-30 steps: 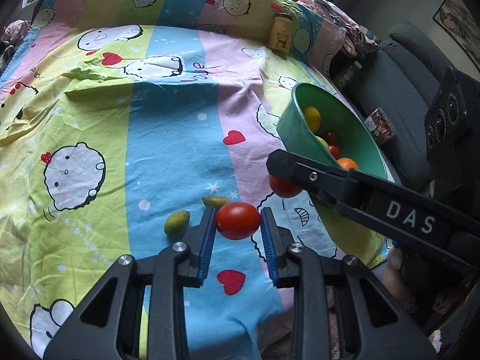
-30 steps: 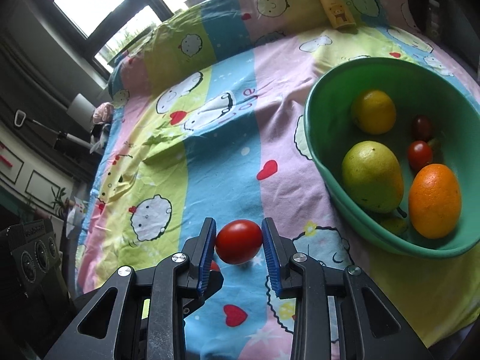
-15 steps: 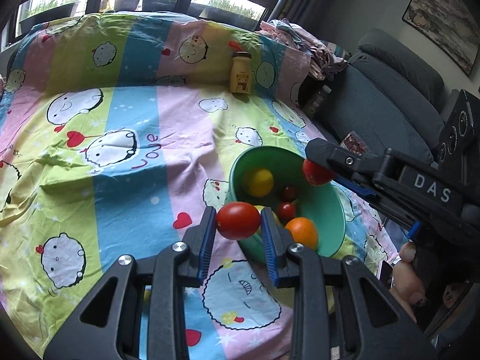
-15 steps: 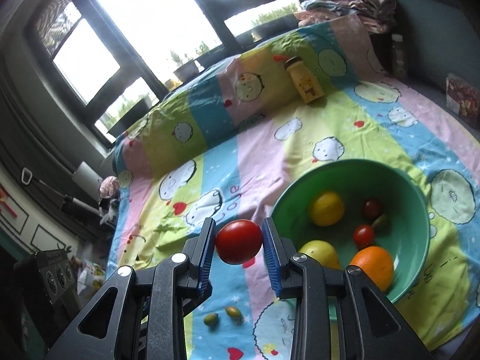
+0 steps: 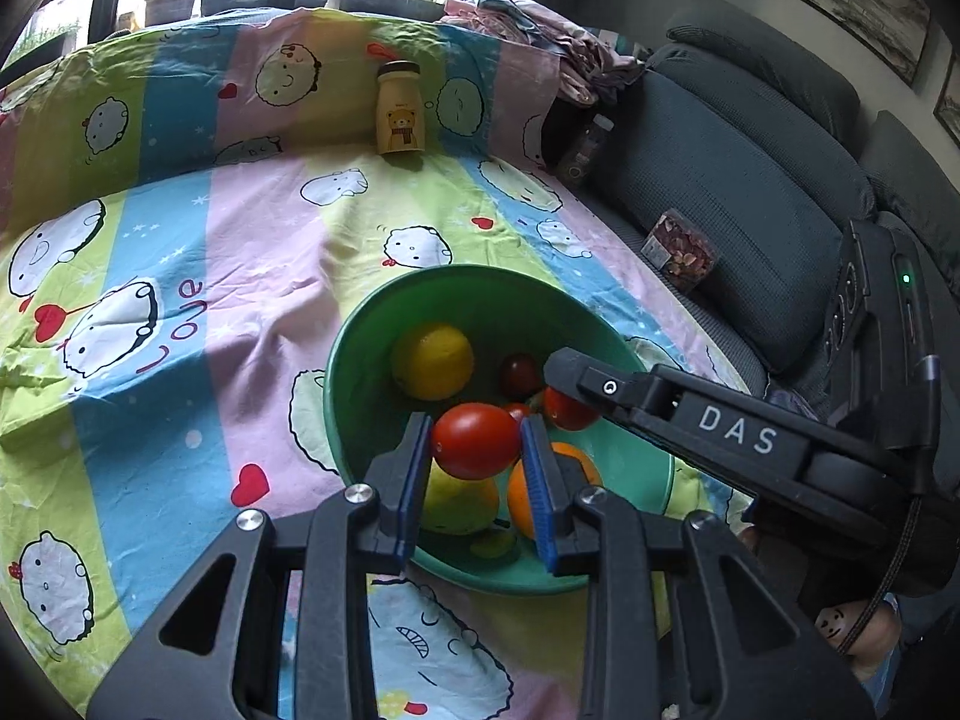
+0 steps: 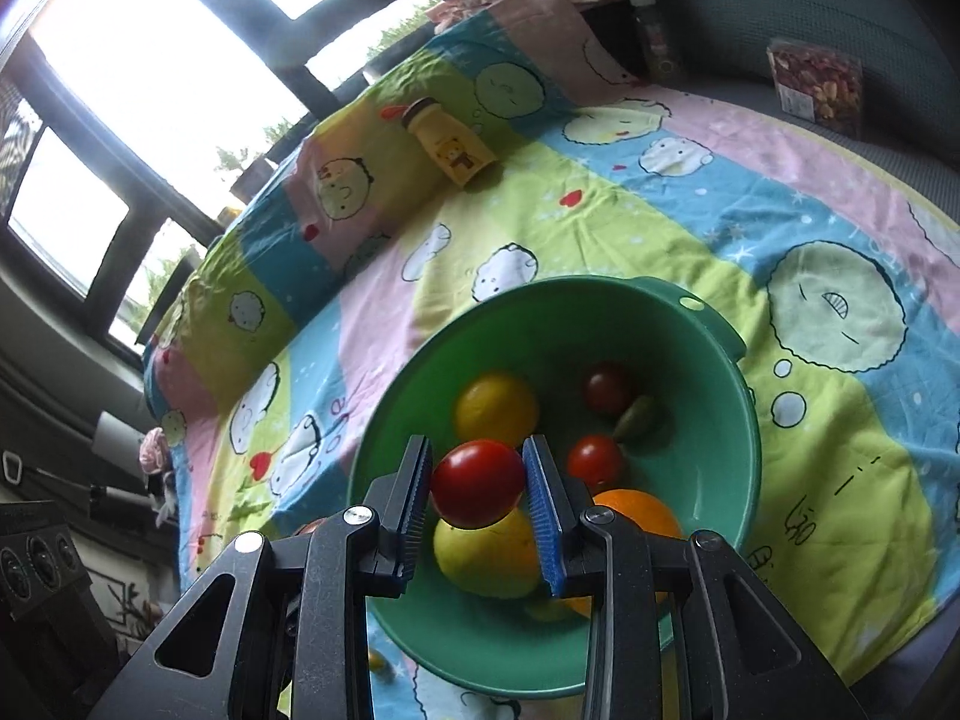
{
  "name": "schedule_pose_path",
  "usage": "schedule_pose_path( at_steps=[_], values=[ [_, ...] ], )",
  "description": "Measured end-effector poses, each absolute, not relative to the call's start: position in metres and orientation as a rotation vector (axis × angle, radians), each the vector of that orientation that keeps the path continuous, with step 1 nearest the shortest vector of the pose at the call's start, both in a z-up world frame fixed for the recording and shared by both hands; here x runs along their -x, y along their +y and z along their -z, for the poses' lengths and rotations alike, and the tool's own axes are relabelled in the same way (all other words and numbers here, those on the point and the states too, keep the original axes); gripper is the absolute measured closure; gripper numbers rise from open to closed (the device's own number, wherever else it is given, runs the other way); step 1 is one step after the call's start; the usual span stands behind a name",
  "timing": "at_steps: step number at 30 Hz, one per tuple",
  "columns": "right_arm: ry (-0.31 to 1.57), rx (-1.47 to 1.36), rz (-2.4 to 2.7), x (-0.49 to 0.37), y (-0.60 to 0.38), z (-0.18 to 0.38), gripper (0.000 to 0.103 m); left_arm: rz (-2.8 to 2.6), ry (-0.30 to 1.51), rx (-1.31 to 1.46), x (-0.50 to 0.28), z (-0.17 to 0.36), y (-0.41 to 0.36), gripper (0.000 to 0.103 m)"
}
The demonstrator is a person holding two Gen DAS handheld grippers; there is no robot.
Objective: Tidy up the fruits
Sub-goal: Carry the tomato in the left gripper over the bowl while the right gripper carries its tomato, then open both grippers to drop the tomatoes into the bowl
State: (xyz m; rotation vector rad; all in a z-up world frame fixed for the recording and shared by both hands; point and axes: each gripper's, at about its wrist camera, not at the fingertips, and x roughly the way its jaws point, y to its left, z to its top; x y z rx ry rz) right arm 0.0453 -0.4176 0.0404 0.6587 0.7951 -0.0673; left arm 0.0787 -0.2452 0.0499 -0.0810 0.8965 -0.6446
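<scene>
My left gripper [image 5: 477, 443] is shut on a red tomato [image 5: 477, 441] and holds it above the green bowl [image 5: 354, 348]. My right gripper [image 6: 478, 483] is shut on another red tomato [image 6: 478, 483] above the same bowl [image 6: 708, 360]; it also shows in the left wrist view, with its tomato [image 5: 567, 411] over the bowl. The bowl holds a yellow lemon [image 6: 495, 408], a yellow-green pear [image 6: 480, 564], an orange [image 6: 636, 510], two small tomatoes [image 6: 596, 462] and a small green fruit [image 6: 639, 417].
The bowl stands on a striped cartoon bedsheet [image 5: 240, 252]. A yellow bear bottle [image 5: 399, 111] stands at the back. A dark sofa [image 5: 750, 192] with a snack box [image 5: 681, 249] lies to the right. Folded clothes [image 5: 540, 24] are at the back right.
Both grippers have lifted their tomatoes off the sheet and carried them to the right, from beside the bowl to above its inside. The two small green fruits on the sheet have left the view.
</scene>
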Motion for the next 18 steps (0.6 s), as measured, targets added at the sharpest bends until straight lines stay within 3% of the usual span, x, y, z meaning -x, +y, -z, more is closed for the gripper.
schedule_pose_path(
  at_steps=[18],
  values=[
    [0.843, -0.673, 0.119, -0.048, -0.43, -0.026, 0.069, 0.644, 0.965, 0.051, -0.09, -0.025, -0.267, 0.073]
  ],
)
